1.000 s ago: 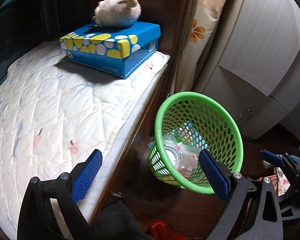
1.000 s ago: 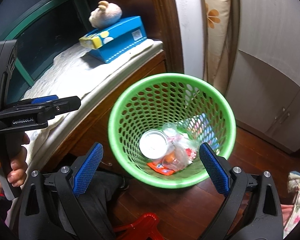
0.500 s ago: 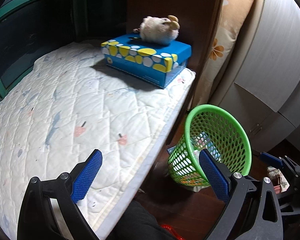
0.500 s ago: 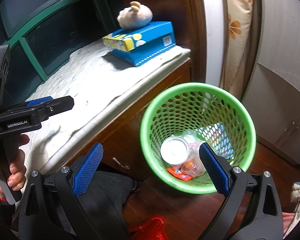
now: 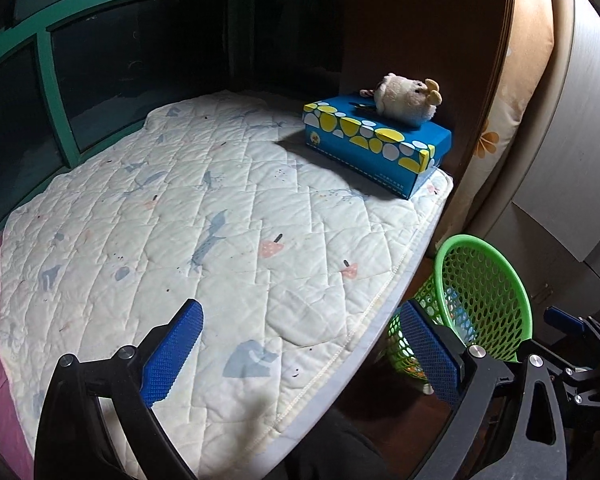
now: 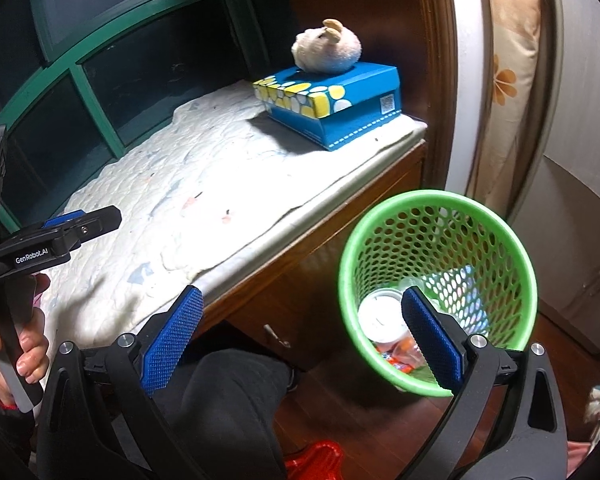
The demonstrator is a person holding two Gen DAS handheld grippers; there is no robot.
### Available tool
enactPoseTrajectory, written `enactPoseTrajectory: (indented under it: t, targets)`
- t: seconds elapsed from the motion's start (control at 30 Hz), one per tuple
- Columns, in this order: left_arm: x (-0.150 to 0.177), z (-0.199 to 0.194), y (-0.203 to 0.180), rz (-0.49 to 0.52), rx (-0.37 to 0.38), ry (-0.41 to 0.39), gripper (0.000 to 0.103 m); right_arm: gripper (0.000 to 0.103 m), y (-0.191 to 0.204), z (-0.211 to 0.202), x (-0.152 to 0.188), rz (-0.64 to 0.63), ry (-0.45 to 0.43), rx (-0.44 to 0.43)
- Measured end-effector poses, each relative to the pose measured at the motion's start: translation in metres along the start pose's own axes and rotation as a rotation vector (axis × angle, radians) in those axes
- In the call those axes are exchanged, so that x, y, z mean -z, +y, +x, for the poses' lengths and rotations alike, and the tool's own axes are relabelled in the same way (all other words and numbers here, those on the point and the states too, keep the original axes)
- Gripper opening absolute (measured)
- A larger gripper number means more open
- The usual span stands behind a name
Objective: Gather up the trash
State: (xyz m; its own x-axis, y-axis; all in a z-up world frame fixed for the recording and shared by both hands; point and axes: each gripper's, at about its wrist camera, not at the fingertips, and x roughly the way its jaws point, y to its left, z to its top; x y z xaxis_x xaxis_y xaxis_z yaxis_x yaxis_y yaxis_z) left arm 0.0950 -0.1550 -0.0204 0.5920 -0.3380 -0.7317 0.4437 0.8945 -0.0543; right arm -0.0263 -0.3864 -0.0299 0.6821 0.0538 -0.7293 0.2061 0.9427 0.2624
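Note:
A green mesh basket (image 6: 440, 216) stands on the wood floor beside the window seat; it also shows in the left wrist view (image 5: 496, 264). Inside lie a white round lid (image 6: 380, 314), clear plastic and orange wrappers (image 6: 400, 354). My right gripper (image 6: 304, 336) is open and empty, held above the floor, its right finger in front of the basket. My left gripper (image 5: 304, 344) is open and empty over the quilted pad's front edge; it shows in the right wrist view (image 6: 80, 224) at the left, in a hand.
A white quilted pad (image 5: 204, 232) covers the window seat. A blue and yellow box (image 5: 376, 144) with a plush toy (image 5: 408, 100) on top sits at its far right end. White cabinets (image 6: 580, 220) stand at the right. A red object (image 6: 316, 460) lies on the floor.
Both grippers have swung left and up, away from the basket. The left one now looks over the quilted pad. The basket has shifted to the right in both views.

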Motion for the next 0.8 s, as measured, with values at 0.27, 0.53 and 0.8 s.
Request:
enactPoseTrajectory:
  t: [0.27, 0.53, 0.8]
  targets:
    - [0.012, -0.016, 0.023, -0.047, -0.024, -0.024, 0.096, 0.099, 0.016, 0.002, 0.002, -0.012, -0.005, -0.039]
    - [0.022, -0.02, 0.036, -0.086, -0.039, -0.022, 0.096, 0.099, 0.026, 0.003, 0.002, -0.028, -0.019, -0.052]
    - [0.027, -0.021, 0.043, -0.098, -0.05, -0.017, 0.096, 0.099, 0.028, 0.005, 0.001, -0.035, -0.033, -0.036]
